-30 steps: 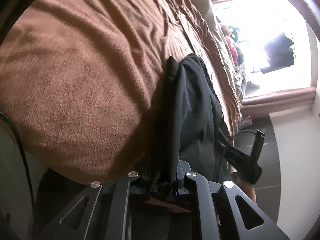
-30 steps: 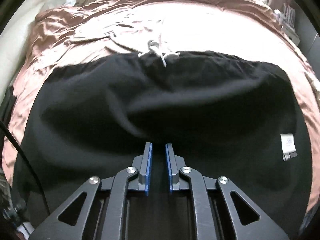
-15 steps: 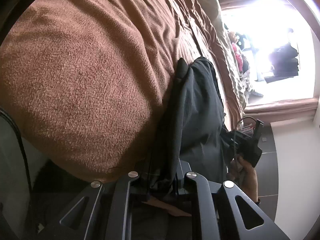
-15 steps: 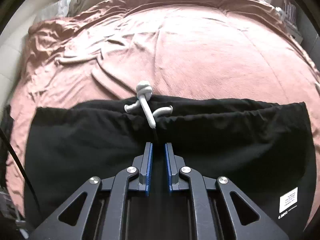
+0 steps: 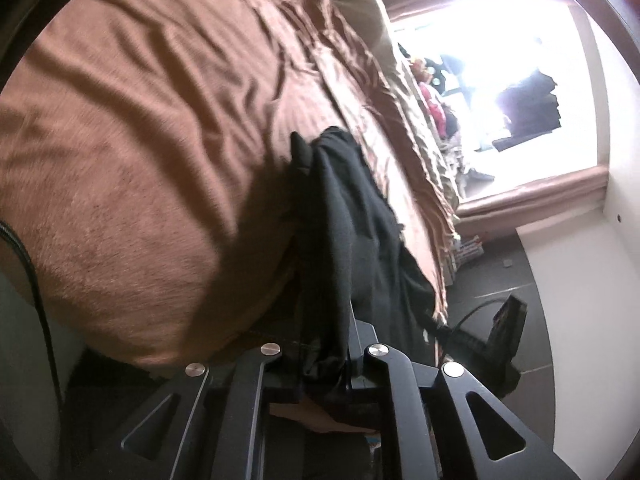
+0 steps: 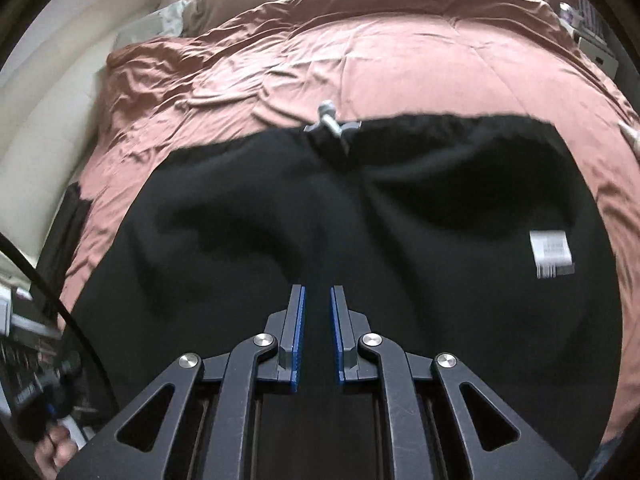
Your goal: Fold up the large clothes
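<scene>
Where the left wrist view looks along the bed (image 5: 140,152), the left claw (image 5: 324,356) is clenched on a bunched edge of the black garment (image 5: 352,224), which trails toward 12 o'clock. From the right wrist view, the right claw (image 6: 317,332) hangs released above the garment (image 6: 240,260), spread over the bed (image 6: 400,64), drawstring (image 6: 332,122) at 12 o'clock, label (image 6: 551,252) at 3.

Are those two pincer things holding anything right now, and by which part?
The left gripper pinches a bunched edge of the black pants. The right gripper stands slightly parted over them; a hold cannot be told.
</scene>
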The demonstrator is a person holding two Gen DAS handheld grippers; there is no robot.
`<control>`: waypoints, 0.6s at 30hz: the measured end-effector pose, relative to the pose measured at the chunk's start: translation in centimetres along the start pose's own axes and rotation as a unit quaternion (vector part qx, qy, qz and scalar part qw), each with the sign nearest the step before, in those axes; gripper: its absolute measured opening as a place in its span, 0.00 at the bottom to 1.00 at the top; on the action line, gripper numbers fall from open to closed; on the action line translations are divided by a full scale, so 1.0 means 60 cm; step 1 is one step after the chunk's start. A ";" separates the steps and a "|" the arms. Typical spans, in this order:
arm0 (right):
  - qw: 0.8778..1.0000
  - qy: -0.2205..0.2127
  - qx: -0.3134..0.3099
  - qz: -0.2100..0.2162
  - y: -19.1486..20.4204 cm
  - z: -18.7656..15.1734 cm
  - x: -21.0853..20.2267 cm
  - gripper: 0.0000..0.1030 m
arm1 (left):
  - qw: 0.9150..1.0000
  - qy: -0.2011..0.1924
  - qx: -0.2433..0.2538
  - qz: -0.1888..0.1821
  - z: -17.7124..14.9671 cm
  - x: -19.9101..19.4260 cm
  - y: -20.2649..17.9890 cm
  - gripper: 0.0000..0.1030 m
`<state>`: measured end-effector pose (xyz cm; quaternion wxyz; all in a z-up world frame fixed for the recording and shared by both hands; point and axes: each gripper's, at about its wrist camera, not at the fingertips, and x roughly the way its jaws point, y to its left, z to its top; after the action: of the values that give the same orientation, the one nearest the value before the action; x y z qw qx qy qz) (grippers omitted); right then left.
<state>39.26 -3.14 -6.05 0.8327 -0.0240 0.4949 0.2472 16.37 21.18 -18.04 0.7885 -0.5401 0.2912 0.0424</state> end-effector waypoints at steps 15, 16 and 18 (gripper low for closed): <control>0.998 0.027 0.019 0.045 -0.026 -0.144 -0.025 0.09 | 0.996 -0.005 0.084 -0.036 0.008 -0.008 -0.142 0.11; 0.998 0.029 0.025 0.054 -0.035 -0.151 -0.030 0.09 | 0.995 -0.005 0.093 -0.038 0.007 -0.008 -0.156 0.11; 0.997 0.031 0.028 0.067 -0.037 -0.163 -0.035 0.09 | 0.993 -0.002 0.108 -0.045 0.004 -0.003 -0.181 0.11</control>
<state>31.45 -8.68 -9.76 0.7990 0.0250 0.5277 0.2872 20.48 16.93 -8.90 0.8442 -0.4638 0.2679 -0.0235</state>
